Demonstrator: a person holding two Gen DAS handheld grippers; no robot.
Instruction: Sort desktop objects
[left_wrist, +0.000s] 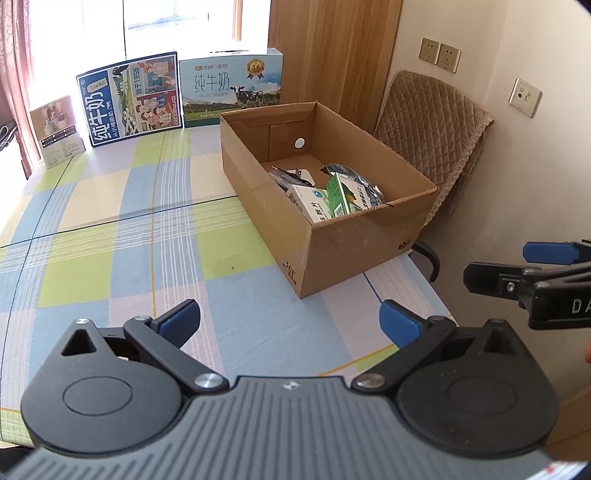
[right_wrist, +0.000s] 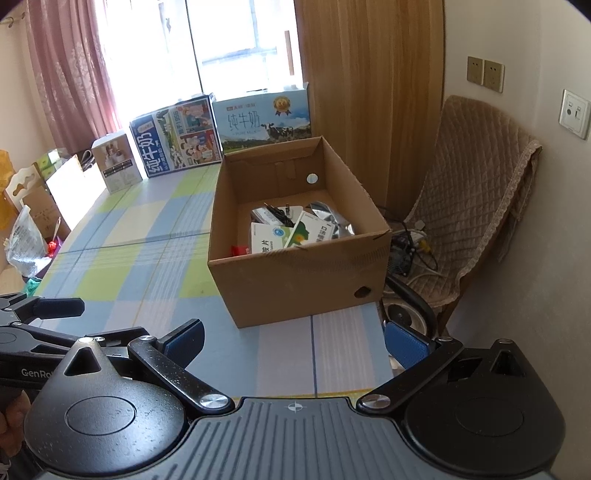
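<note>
The open carton (left_wrist: 362, 236) stands on the checked cloth (left_wrist: 110, 229), at the right edge of the table. Inside the carton lie a white box (left_wrist: 308, 201), a green box (left_wrist: 341, 195), a silver bag (left_wrist: 354, 177) and a black item (right_wrist: 275, 214) behind them. Both grippers hover in front of the carton, above the cloth: the left gripper (left_wrist: 290, 321) is released and holds nothing, the right gripper (right_wrist: 293, 338) is released too. Two milk cases (left_wrist: 129, 96) stand behind the carton, near the window
</note>
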